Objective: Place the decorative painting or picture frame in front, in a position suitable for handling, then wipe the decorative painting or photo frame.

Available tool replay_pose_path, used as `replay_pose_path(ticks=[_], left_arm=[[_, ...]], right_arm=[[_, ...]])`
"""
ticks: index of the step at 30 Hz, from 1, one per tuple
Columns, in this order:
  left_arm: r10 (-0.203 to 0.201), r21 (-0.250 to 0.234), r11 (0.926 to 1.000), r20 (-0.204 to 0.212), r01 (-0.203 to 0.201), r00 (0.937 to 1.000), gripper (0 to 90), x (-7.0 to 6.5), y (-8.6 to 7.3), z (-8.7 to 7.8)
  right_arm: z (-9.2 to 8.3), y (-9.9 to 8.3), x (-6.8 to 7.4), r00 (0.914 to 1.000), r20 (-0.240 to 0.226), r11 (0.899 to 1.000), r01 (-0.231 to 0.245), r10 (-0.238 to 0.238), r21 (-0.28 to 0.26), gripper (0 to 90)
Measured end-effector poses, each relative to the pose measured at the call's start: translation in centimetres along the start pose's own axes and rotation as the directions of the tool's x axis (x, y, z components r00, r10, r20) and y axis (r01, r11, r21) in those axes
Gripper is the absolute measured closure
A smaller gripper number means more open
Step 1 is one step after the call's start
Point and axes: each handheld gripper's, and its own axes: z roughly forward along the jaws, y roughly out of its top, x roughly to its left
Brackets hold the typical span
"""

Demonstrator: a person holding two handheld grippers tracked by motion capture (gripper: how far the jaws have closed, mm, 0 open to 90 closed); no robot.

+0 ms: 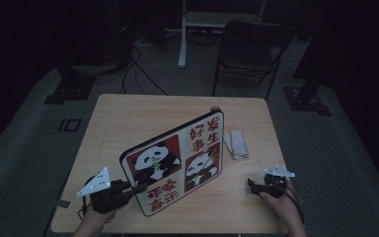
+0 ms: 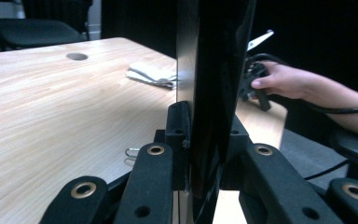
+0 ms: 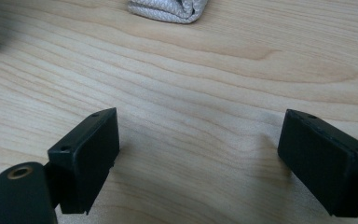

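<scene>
Panda board (image 1: 177,163) between left tool (image 1: 140,187) pads

We count one panda board (image 1: 177,165) standing near the worktop's (image 1: 128,118) front edge, one folded cloth (image 1: 236,144) toward its right edge, two claws, and one chair (image 1: 249,47) behind its far edge.

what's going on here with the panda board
A person works at a light wooden table with a gripper in each hand. The left gripper is clamped on the lower edge of a flat rounded board printed with pandas and red Chinese characters, holding it tilted up off the table. The right gripper rests open near the table's right edge, holding nothing. A folded white cloth lies beside the board.
</scene>
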Motion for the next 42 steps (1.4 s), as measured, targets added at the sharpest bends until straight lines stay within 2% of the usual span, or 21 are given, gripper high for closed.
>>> replay_pose_path(ticks=[4, 9, 12, 17, 42], left_arm=[[-0.018, 0.003, 0.9998, 0.037, 0.018, 0.9992, 79.7, 0.2, -0.1, 0.3], [-0.02, 0.004, 0.9998, 0.065, 0.02, 0.9977, 79.7, 0.7, 0.1, 0.9], [-0.019, 0.01, 0.9998, 0.073, 0.019, 0.9971, 79.7, 1.1, 0.3, 1.1], [-0.04, 0.008, 0.9992, 0.09, 0.04, 0.9951, 79.7, 1.8, 0.3, 1.5], [-0.042, 0.009, 0.9991, 0.088, 0.041, 0.9953, 79.6, 1.7, 0.3, 1.6]], right_arm=[[0.0, 0.0, 0.0, 1.0, 0.0, 1.0, 0.0, 0.0, 0.001, 12.0], [0.0, 0.0, 0.0, 1.0, 0.001, 1.0, 0.0, 0.0, 0.0, 12.0], [0.0, 0.0, 0.0, 1.0, 0.0, 1.0, 0.0, 0.0, 0.0, 12.0], [0.0, 0.0, 0.0, 1.0, 0.0, 1.0, 0.0, 0.0, 0.0, 12.0], [0.0, 0.0, 0.0, 1.0, 0.001, 1.0, -0.001, 0.001, 0.0, 12.0]])
